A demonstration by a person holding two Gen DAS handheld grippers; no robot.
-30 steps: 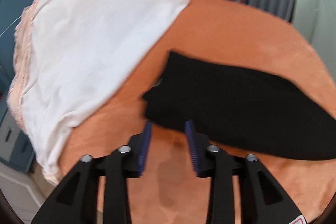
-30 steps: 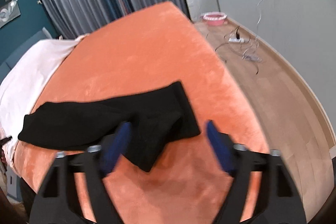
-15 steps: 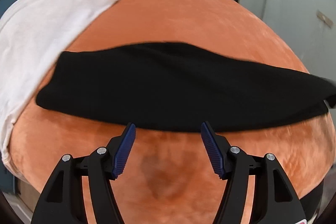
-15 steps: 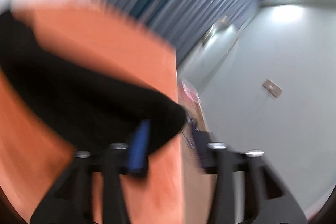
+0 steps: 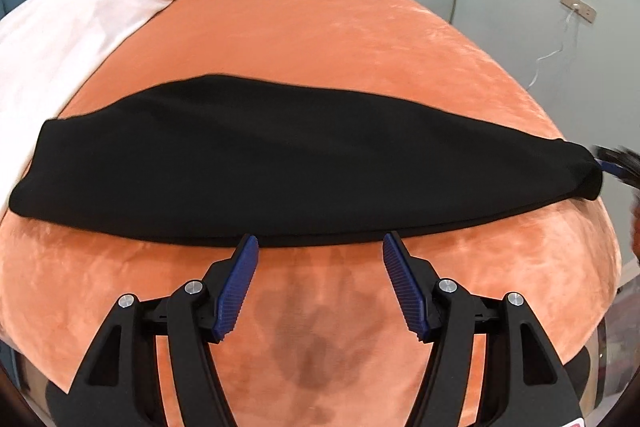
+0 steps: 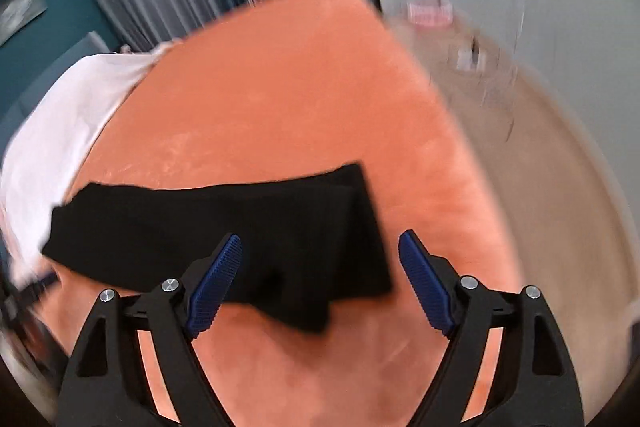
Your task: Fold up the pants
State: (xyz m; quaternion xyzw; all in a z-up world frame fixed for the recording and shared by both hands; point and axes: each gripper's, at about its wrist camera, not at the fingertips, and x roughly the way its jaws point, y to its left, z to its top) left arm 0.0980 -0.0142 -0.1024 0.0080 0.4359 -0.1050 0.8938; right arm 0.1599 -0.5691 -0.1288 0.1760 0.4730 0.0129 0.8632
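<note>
Black pants [image 5: 304, 163] lie flat on an orange blanket [image 5: 320, 39], with both grippers open above them.

The left gripper [image 5: 320, 247] is wide and holds nothing; the near edge of the pants lies just past its blue tips, and the pants run far out to both sides of it. The right gripper [image 6: 320, 247] is opening wide with one end of the pants under its gap, but its pads do not press on the cloth. A white sheet [image 5: 68, 27] lies far off to the left of both grippers.
</note>
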